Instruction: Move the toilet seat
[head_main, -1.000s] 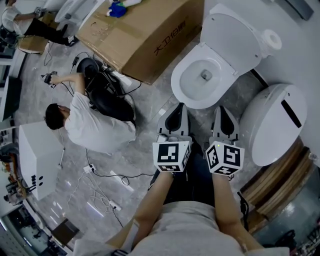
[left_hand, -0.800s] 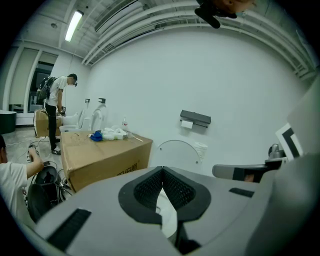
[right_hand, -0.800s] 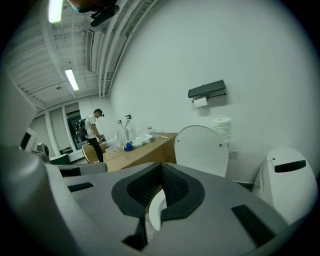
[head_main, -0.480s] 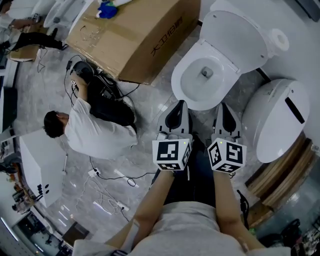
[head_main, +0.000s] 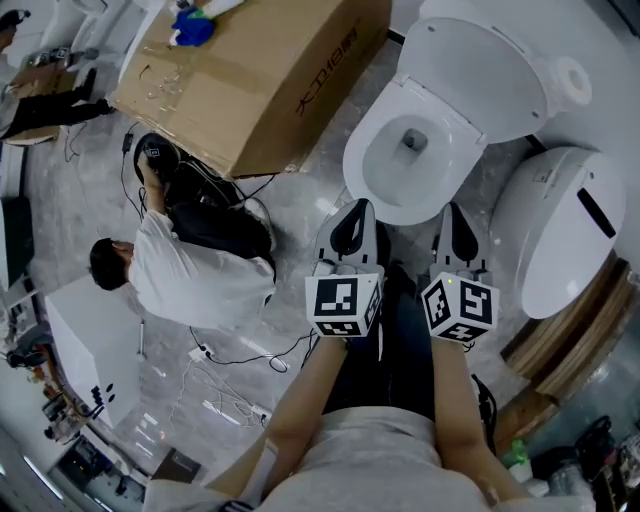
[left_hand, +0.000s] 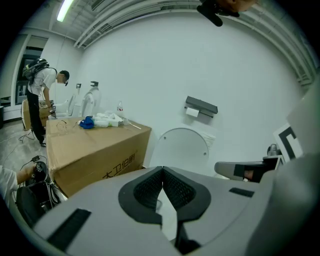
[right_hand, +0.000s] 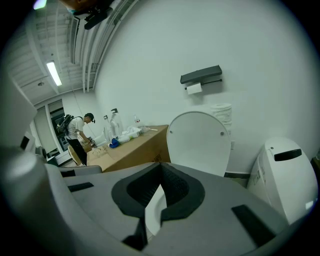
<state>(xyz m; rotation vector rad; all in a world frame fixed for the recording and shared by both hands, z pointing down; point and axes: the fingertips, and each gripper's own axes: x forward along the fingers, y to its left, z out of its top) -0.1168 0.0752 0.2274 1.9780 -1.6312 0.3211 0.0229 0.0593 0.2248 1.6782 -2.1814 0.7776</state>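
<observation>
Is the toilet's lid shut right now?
No, the lid stands tipped up at the back, and you can see straight down into the open white bowl.

At the bottom centre of the head view the person wears a light grey short-sleeved shirt and, above it, dark trousers. The left claw and the right claw have pale grey shells with black ribbed pads. Each carries a cube with black-and-white square markers.
</observation>
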